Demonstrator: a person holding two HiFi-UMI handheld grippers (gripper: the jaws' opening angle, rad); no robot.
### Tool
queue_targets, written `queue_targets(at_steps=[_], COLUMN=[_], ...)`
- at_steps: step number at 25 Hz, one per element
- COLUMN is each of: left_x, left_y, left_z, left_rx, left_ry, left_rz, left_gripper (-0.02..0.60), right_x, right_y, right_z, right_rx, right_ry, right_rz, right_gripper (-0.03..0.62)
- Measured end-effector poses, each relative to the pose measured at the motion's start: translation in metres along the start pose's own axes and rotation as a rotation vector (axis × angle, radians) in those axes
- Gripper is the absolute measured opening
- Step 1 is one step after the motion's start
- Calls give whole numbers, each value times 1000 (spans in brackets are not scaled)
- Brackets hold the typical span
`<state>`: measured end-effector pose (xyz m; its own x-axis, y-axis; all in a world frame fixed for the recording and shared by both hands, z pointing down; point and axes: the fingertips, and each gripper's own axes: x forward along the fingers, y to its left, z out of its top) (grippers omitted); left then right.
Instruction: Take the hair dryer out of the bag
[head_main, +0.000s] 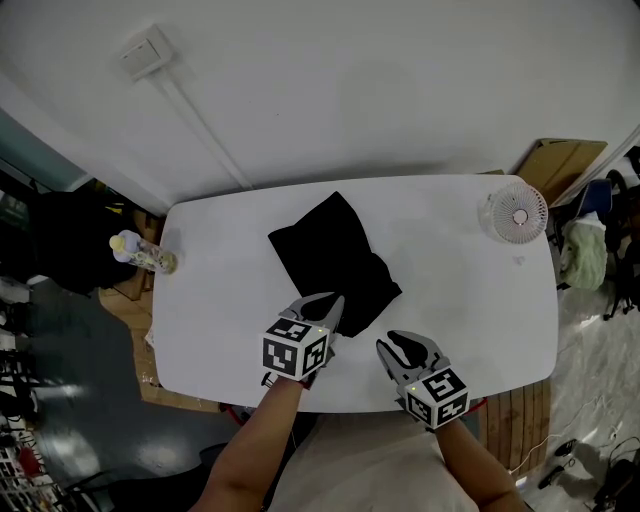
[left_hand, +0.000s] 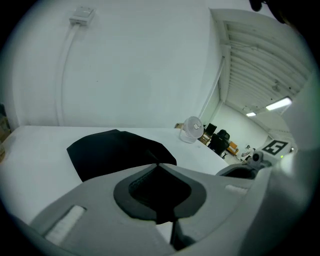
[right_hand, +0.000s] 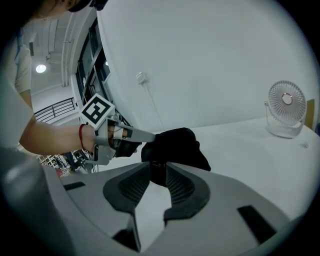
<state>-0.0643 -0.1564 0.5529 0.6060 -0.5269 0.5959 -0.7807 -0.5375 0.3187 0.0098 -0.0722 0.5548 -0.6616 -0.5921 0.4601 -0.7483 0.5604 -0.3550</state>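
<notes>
Pinching the black bag (head_main: 330, 255) at its near edge on the white table (head_main: 450, 280), pressed left gripper (head_main: 328, 303) jaws together; held right gripper (head_main: 392, 345) jaws spread, empty, just right. Could not make out the hair dryer.

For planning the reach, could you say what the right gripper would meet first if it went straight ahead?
Probably the black bag, whose near edge lies just beyond the open right gripper; the exact depth is unclear.
</notes>
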Motion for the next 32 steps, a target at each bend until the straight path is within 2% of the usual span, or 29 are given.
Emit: queue_targets(at_steps=[9,13,17,22,32], left_x=[3,2,2,3,4], left_y=[12,14,16,17,25], left_z=[5,3,-1,-3,-7], left_rx=[-67,-75,-86,-98,-111], left_ry=[38,60,72,76,90], left_rz=[-1,3,-2,-1,1], left_gripper=[18,18,18,18,18], right_x=[55,82,103,122,139], right_y=[-2,0,-5,-7,-7], right_z=[-7,-11,-16,-25,-32], right_rx=[46,79,137,161,154], right_ry=[84,129,159,211,270], right_rz=[59,93,78,66,70], right_gripper=[103,160,184,257,281])
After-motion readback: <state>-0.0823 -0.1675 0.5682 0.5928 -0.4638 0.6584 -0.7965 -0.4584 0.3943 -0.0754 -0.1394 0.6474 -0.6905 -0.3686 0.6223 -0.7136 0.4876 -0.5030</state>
